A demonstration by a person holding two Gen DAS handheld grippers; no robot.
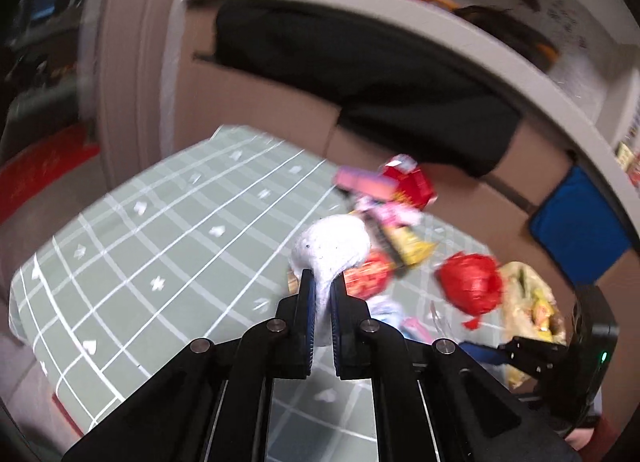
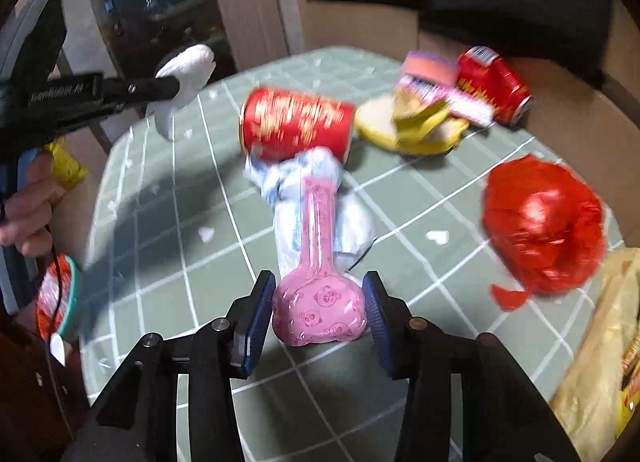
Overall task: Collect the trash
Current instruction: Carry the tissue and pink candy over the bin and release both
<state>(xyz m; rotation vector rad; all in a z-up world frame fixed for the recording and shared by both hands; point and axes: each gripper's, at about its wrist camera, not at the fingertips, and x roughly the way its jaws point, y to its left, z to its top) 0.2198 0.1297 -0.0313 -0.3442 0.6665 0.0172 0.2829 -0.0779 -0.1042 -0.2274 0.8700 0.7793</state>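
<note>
My left gripper (image 1: 320, 282) is shut on a crumpled white tissue (image 1: 332, 250) and holds it above the green checked table (image 1: 160, 229); the tissue also shows in the right wrist view (image 2: 184, 77). My right gripper (image 2: 318, 294) is open around the wide end of a pink plastic wrapper (image 2: 320, 310) lying on a white-blue wrapper (image 2: 312, 197). A red can (image 2: 296, 125) lies just beyond. A red plastic bag (image 2: 544, 221) sits to the right. A yellow wrapper (image 2: 416, 125) and a second red can (image 2: 496, 85) lie further back.
A cardboard box (image 1: 256, 93) with dark cloth stands behind the table. A yellowish bag of trash (image 2: 600, 362) lies at the right edge. A blue item (image 1: 576, 221) sits at the far right. A hand (image 2: 28, 205) holds the left tool.
</note>
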